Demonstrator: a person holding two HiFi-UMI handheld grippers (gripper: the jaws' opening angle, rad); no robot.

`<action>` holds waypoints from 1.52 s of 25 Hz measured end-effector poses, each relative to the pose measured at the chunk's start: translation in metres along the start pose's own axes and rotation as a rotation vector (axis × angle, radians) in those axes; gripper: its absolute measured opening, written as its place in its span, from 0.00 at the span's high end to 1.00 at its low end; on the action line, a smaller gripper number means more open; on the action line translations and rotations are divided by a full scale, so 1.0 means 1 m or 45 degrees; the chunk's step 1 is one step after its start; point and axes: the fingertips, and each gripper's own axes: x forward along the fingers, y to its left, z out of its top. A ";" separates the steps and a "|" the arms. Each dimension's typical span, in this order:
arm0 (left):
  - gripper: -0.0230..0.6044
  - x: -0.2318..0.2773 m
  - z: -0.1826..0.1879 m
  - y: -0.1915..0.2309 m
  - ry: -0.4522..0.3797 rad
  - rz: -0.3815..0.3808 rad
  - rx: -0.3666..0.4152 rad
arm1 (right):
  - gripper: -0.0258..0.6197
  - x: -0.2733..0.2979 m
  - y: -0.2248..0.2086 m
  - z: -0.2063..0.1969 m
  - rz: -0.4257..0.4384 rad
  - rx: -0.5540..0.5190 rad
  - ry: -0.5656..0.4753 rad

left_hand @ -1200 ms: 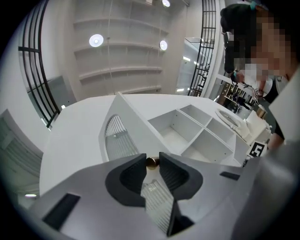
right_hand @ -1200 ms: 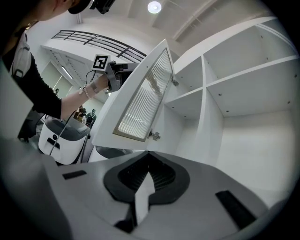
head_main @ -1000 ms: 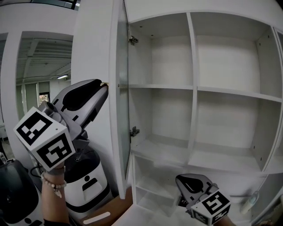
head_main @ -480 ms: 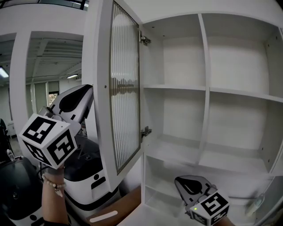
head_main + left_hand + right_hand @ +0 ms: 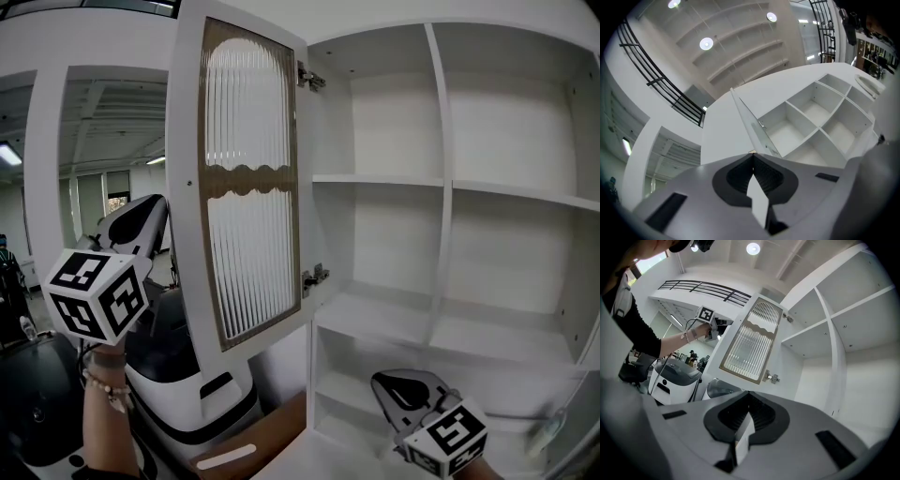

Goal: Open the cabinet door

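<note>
Cabinet door (image 5: 248, 187) swung wider. Left gripper (image 5: 150, 208) jaws together beside its edge; right gripper (image 5: 394, 386) likewise closed, empty. White machine (image 5: 202, 398) stands beneath the door.

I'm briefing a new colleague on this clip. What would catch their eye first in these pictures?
The cabinet door with its ribbed glass panel stands swung wide open at upper centre-left, exposing white shelves to its right. The left claw, shut on nothing, is raised beside the door's free edge; the right claw sits low, at bottom right.

White walls (image 5: 94, 42), round ceiling lights (image 5: 706, 43)
</note>
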 end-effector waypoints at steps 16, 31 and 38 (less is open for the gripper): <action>0.96 -0.049 -0.049 -0.030 0.140 -0.008 0.029 | 0.96 0.012 0.019 -0.002 0.018 0.040 0.076; 0.96 -0.103 -0.087 -0.124 0.202 -0.122 -0.038 | 0.96 0.001 0.025 -0.036 -0.015 0.070 0.067; 0.96 -0.115 -0.105 -0.185 0.255 -0.217 -0.044 | 0.96 -0.018 0.028 -0.052 -0.072 0.059 0.138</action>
